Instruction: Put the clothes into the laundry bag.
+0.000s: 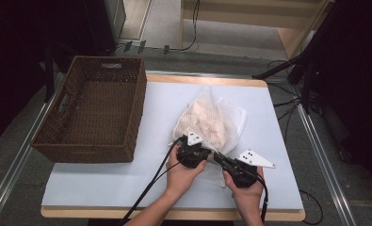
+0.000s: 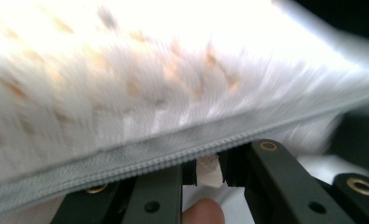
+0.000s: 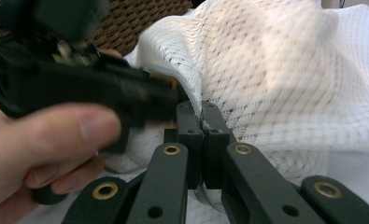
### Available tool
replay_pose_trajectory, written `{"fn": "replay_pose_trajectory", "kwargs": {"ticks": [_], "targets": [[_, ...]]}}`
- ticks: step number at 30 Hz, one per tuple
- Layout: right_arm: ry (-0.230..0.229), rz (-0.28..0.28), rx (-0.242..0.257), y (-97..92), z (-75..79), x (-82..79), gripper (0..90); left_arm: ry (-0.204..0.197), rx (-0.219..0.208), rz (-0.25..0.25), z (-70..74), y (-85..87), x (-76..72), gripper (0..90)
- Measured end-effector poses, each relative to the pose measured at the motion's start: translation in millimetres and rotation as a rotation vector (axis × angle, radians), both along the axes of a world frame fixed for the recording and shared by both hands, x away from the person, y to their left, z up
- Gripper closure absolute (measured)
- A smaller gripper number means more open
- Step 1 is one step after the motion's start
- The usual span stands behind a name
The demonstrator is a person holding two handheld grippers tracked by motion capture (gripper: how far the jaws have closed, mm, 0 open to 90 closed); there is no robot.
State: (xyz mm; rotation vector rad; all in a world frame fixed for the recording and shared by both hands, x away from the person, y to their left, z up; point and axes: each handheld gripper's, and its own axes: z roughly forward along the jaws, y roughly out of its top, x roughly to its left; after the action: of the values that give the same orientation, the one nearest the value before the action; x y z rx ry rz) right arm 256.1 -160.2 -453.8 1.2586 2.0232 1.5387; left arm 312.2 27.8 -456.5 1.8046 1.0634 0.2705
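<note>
I have the mesh laundry bag (image 1: 212, 120) lying mid-table, right of the wicker basket (image 1: 96, 110); my right gripper (image 3: 202, 122) is clamped on the mesh at its near edge; my left gripper (image 2: 209, 169) stands narrow at the zipper band (image 2: 173, 156), a small pale tab between the jaws, grip unclear; the zipper runs crosswise just ahead of it.

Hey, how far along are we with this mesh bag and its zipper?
Done: the mesh laundry bag lies on the table with pale laundry inside, and the right tool is shut on the mesh by the zipper. In hand: the left tool sits at the zipper, jaws narrowly apart around a small pale tab. Left: working the zipper; the wicker basket holds nothing yet.
</note>
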Motion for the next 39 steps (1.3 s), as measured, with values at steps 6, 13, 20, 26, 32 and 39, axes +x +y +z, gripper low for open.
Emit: {"fn": "replay_pose_trajectory", "kwargs": {"ticks": [6,13,20,26,32,39], "targets": [[-0.009,0.004,0.0,-2.1,0.5,0.0,89.3,0.101,0.079,0.004,-22.0,-8.7,17.3,74.7],[0.002,-0.001,-0.002,-3.0,-1.1,0.6,89.3,0.013,0.168,-0.087,-4.2,9.0,-7.9,53.5],[0.006,0.009,-0.011,2.4,-2.2,0.5,89.3,0.096,0.187,-0.093,-11.9,16.4,-11.1,63.3],[0.009,0.004,-0.013,2.3,-2.9,-1.6,89.3,0.101,0.239,-0.064,-12.8,-10.4,1.0,87.1],[0.009,-0.011,-0.012,-3.6,-3.4,-0.8,89.3,0.058,0.2,-0.018,-21.7,-18.0,14.1,85.2],[0.013,-0.006,-0.003,-4.9,-6.2,0.6,80.8,0.001,0.192,-0.091,-5.0,21.9,-15.8,57.5]]}}
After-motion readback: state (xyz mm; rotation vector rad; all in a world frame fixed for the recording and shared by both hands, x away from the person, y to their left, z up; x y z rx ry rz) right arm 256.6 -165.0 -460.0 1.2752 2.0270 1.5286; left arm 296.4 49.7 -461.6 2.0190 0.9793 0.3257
